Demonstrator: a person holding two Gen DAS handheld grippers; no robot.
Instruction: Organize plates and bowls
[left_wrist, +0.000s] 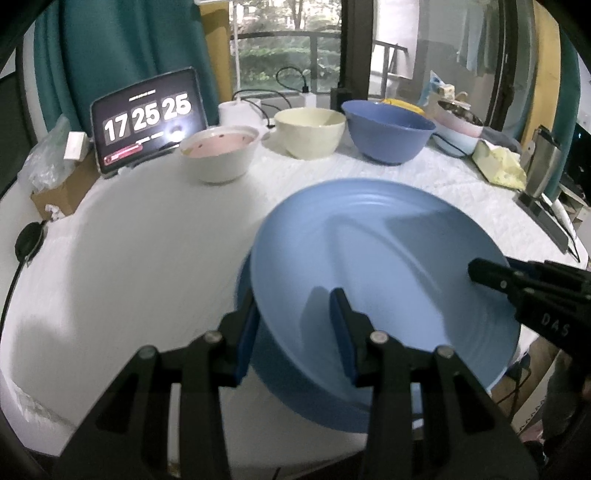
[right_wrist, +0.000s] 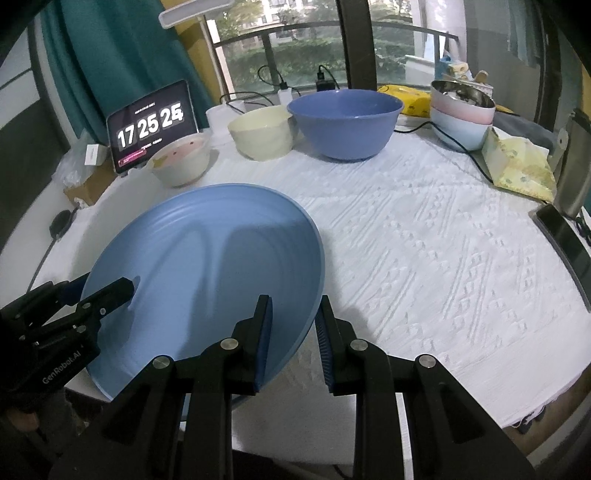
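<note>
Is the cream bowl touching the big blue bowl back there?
Apart. The left wrist view shows a strip of white tablecloth between the cream bowl and the big blue bowl; their rims come close but stay separate.

Home setting — looks like a living or dining corner by a balcony. Round surface (right_wrist: 424, 236) with a white textured cloth, teal curtains (right_wrist: 122, 59), glass door onto a railed balcony (right_wrist: 295, 33) with greenery and apartment blocks outside. Household clutter along the back: mixed bowls (right_wrist: 345, 122), tablet (right_wrist: 151, 125) running a flip clock, chargers and cables (right_wrist: 280, 86), tissue pack (right_wrist: 517, 166) — nothing lab-like or industrial.
</note>
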